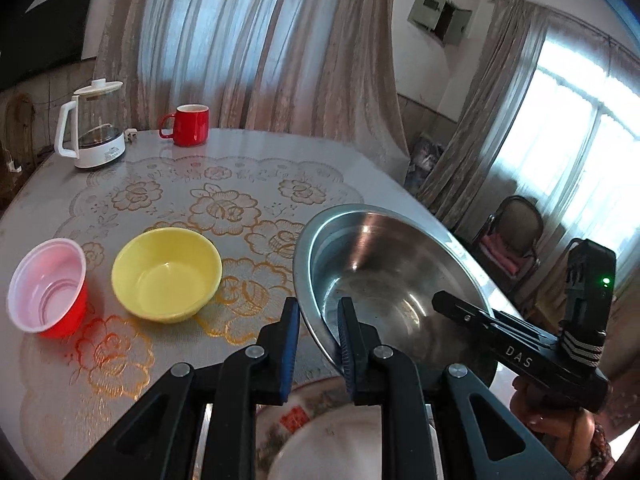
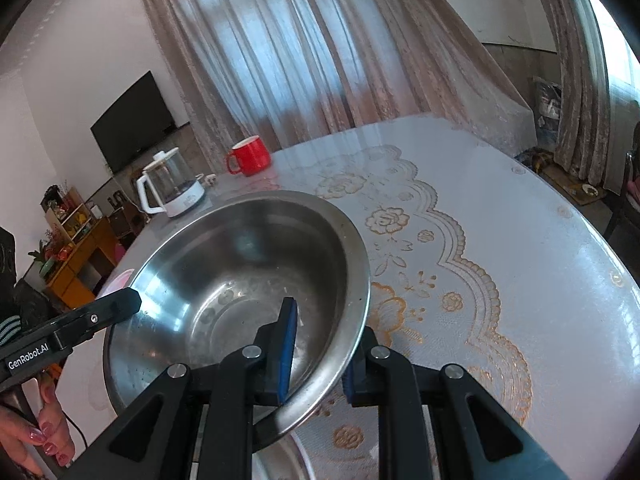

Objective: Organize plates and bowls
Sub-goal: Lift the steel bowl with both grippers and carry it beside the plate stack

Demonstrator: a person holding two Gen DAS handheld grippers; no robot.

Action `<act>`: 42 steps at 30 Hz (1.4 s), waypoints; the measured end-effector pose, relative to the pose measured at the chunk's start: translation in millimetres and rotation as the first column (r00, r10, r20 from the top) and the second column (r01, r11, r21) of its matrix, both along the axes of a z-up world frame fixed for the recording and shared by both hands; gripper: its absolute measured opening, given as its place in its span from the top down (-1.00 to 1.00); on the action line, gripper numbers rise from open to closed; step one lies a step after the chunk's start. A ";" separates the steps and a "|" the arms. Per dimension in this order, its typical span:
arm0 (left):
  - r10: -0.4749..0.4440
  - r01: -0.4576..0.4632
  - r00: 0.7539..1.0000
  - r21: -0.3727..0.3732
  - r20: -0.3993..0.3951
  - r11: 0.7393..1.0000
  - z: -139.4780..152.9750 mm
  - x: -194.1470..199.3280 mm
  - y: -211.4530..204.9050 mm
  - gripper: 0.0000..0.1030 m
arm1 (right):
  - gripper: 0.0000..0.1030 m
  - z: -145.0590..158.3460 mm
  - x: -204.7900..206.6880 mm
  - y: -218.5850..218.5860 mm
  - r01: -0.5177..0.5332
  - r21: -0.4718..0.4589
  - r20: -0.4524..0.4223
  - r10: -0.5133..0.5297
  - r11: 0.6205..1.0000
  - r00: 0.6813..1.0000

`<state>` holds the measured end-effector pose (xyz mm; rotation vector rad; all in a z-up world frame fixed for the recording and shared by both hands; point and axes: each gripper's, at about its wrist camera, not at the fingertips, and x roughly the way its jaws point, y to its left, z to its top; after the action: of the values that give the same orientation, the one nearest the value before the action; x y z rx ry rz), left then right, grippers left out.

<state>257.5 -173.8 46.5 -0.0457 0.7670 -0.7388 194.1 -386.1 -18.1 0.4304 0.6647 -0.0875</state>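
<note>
A large steel bowl [image 1: 384, 276] hangs tilted above the table, held by both grippers. My left gripper [image 1: 318, 344] is shut on its near-left rim, one blue pad inside the bowl and one outside. My right gripper [image 2: 320, 354] is shut on the opposite rim of the steel bowl [image 2: 240, 280] in the same way. Each gripper shows in the other's view, the right gripper [image 1: 448, 306] and the left gripper [image 2: 130, 304]. A yellow bowl [image 1: 166, 274] sits on the table to the left. Under the left gripper lies a patterned plate [image 1: 316, 416].
A red plastic cup [image 1: 48, 288] with a white inside stands left of the yellow bowl. A red mug [image 1: 188, 124] and a glass kettle [image 1: 94, 128] stand at the far side of the round table [image 2: 500, 216]. A chair [image 1: 516, 236] stands beyond the table's right edge.
</note>
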 end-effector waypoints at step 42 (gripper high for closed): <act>0.231 -0.231 0.973 -0.086 -0.008 0.969 -17.7 -125.4 181.4 0.54 | 0.65 15.1 -73.1 158.9 -0.273 0.070 0.003 0.273 0.959 0.962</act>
<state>132.1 7.6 28.8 -0.2096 0.7134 -0.5498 121.0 -227.2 -3.0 0.4016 0.7293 0.1973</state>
